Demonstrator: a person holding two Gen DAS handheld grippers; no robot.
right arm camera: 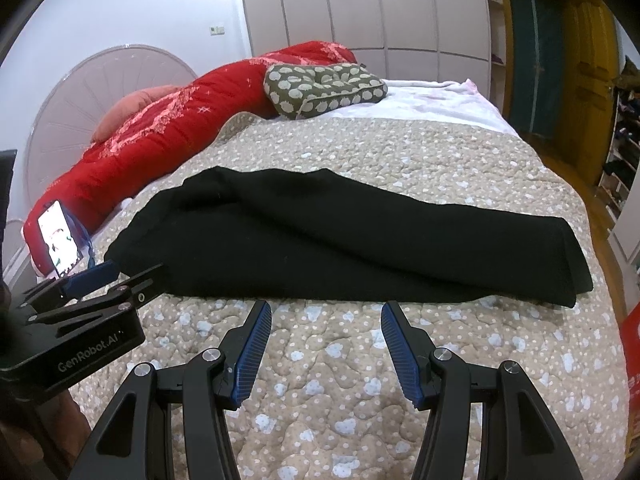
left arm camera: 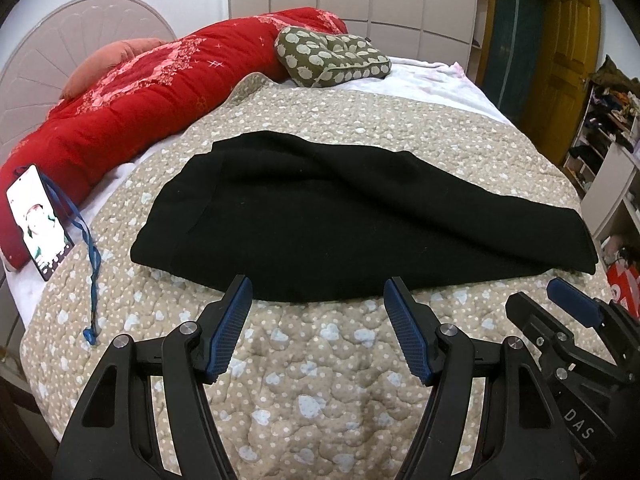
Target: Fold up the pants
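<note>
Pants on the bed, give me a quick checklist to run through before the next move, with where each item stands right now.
1. Pants lie folded lengthwise on the quilt: ok.
2. Left gripper jaws open, nothing between them: ok.
3. Right gripper jaws open, nothing between them: ok.
4. Both grippers short of the near pants edge, not touching the cloth: ok.
5. Phone and its blue lanyard lie clear of the pants: ok.
6. Pants lie flat: not ok, a ridge runs across the top layer.
</note>
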